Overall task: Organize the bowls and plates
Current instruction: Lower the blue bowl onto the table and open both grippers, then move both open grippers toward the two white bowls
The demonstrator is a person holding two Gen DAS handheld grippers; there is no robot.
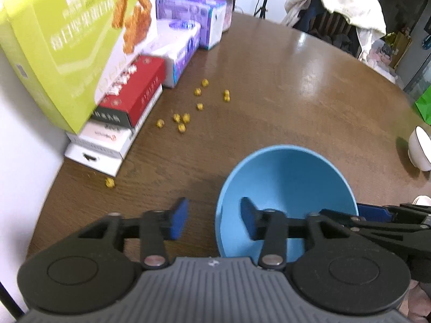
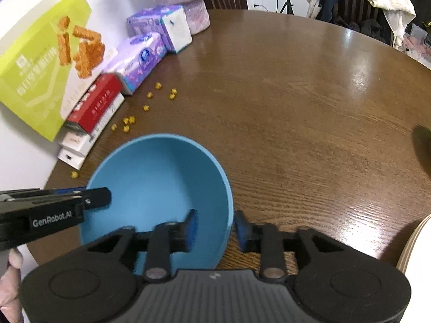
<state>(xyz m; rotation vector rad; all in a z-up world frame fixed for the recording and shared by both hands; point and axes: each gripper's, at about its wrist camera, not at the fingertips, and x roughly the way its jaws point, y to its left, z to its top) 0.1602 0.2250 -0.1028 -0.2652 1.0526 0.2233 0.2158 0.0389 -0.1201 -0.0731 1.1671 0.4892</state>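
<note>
A blue bowl (image 1: 288,188) sits near the front edge of the brown round table (image 1: 282,88); it also shows in the right wrist view (image 2: 159,185). My left gripper (image 1: 214,220) is open and straddles the bowl's left rim, one finger inside and one outside. My right gripper (image 2: 215,228) is open and straddles the bowl's right rim in the same way. A white bowl (image 1: 420,150) stands at the table's right edge. The right gripper also shows in the left wrist view (image 1: 377,212).
Stacked boxes, with a green one (image 1: 67,40) on top, and purple tissue packs (image 1: 188,27) line the left wall. Several small yellow pieces (image 1: 186,113) lie scattered on the table beside them. A pale rim (image 2: 412,245) shows at the lower right.
</note>
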